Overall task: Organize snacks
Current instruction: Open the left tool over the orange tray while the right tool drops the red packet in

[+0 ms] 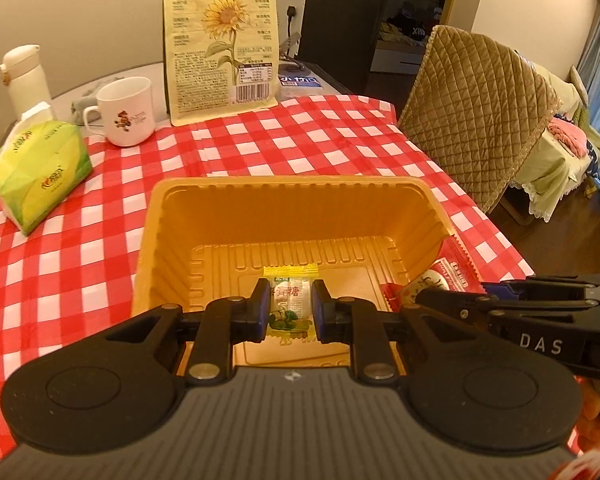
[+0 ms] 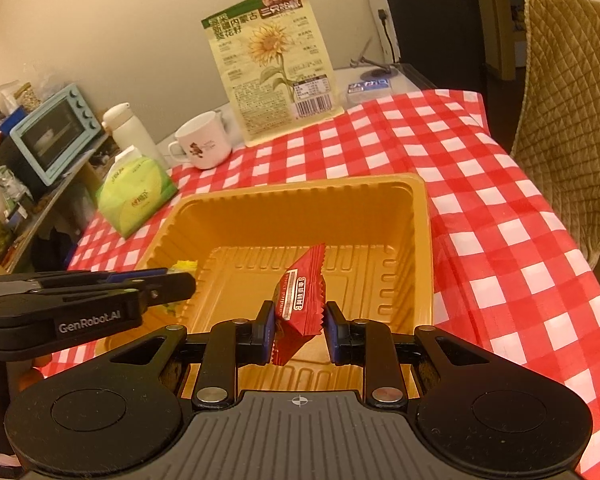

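Yellow plastic tray (image 1: 292, 216) sits on the red-and-white checked tablecloth (image 1: 100, 240), long ribbed walls, flat floor. Both grippers are over its near end.

Left gripper (image 1: 291, 310): jaws closed onto a small yellow-green candy packet (image 1: 291, 308), one pad on each side of the wrapper. The packet is inside the tray, low over the floor near the front wall; whether it touches the floor cannot be told.

Right gripper (image 2: 299, 326): jaws partly closed around a red snack packet (image 2: 302, 292). The left pad touches the wrapper; a narrow gap shows beside the right pad, so a firm grip cannot be confirmed. The packet stands upright, tilted slightly, within the tray's outline toward its right side. In the left wrist view the same red packet (image 1: 440, 280) appears at the tray's right inner wall, next to the right gripper's fingertips.

No other items visible in the tray.

Beyond the tray on the table: sunflower seed bag (image 1: 222, 40) standing upright at the far edge, white mug (image 1: 126, 112) to its left, green tissue pack (image 1: 36, 164) near the left edge, white bottle (image 1: 24, 80) behind it. A chair with a quilted cover (image 1: 472, 108) stands at the table's right. A blue toaster oven (image 2: 54, 132) sits on a shelf left of the table.
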A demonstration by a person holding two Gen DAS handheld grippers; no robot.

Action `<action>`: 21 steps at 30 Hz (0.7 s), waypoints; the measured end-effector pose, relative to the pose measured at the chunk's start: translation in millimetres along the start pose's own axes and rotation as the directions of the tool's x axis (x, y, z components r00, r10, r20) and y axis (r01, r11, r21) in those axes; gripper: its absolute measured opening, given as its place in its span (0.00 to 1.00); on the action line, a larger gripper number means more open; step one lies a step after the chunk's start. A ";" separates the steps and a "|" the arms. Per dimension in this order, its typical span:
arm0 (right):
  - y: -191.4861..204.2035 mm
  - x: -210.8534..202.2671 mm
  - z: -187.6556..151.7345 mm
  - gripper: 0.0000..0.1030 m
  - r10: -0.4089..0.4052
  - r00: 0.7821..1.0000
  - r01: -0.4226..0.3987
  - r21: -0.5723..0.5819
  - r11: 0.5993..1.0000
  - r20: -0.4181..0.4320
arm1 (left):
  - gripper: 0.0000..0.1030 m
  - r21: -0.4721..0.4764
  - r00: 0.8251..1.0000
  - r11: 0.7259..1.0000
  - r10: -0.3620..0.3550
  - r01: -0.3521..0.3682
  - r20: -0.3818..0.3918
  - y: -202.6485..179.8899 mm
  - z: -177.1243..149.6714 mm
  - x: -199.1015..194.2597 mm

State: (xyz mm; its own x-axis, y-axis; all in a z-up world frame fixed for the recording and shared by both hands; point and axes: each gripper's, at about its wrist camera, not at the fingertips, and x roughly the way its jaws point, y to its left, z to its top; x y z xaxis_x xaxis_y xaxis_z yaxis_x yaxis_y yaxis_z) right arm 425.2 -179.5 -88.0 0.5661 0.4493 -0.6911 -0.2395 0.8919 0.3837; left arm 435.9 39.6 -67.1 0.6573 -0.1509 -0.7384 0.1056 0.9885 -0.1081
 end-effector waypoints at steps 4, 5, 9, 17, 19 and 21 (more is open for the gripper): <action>-1.9 5.2 1.6 0.25 -0.003 1.000 0.003 0.011 1.000 -0.007 | 0.19 0.006 1.000 1.000 -0.007 0.007 -0.004 -1.1 4.0 7.1; -2.5 6.2 1.8 0.25 -0.004 1.000 0.004 0.013 1.000 -0.008 | 0.19 0.004 1.000 1.000 -0.007 0.007 -0.003 -1.0 4.7 7.5; -3.0 9.3 2.4 0.26 -0.005 1.000 0.005 0.020 1.000 -0.012 | 0.21 0.000 1.000 1.000 -0.010 0.010 0.001 -0.1 7.1 8.5; -2.5 12.1 5.9 0.26 0.000 1.000 0.000 0.036 0.999 -0.010 | 0.26 0.010 1.000 1.000 -0.005 0.005 0.007 2.7 7.9 4.2; -0.3 11.3 6.9 0.26 0.005 1.000 -0.005 0.036 0.999 0.003 | 0.27 0.012 1.000 1.000 -0.003 0.003 0.009 3.0 7.2 2.7; 2.4 8.8 8.6 0.26 0.018 0.999 -0.019 0.033 0.999 0.026 | 0.30 0.012 1.000 1.000 -0.001 0.001 0.010 3.5 6.3 0.4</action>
State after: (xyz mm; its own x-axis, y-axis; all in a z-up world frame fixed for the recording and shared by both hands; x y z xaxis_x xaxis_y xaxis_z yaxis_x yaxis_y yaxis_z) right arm 436.3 -173.8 -87.9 0.5823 0.4639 -0.6677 -0.2242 0.8810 0.4166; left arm 441.2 43.0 -63.6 0.6649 -0.1522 -0.7312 0.1151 0.9882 -0.1010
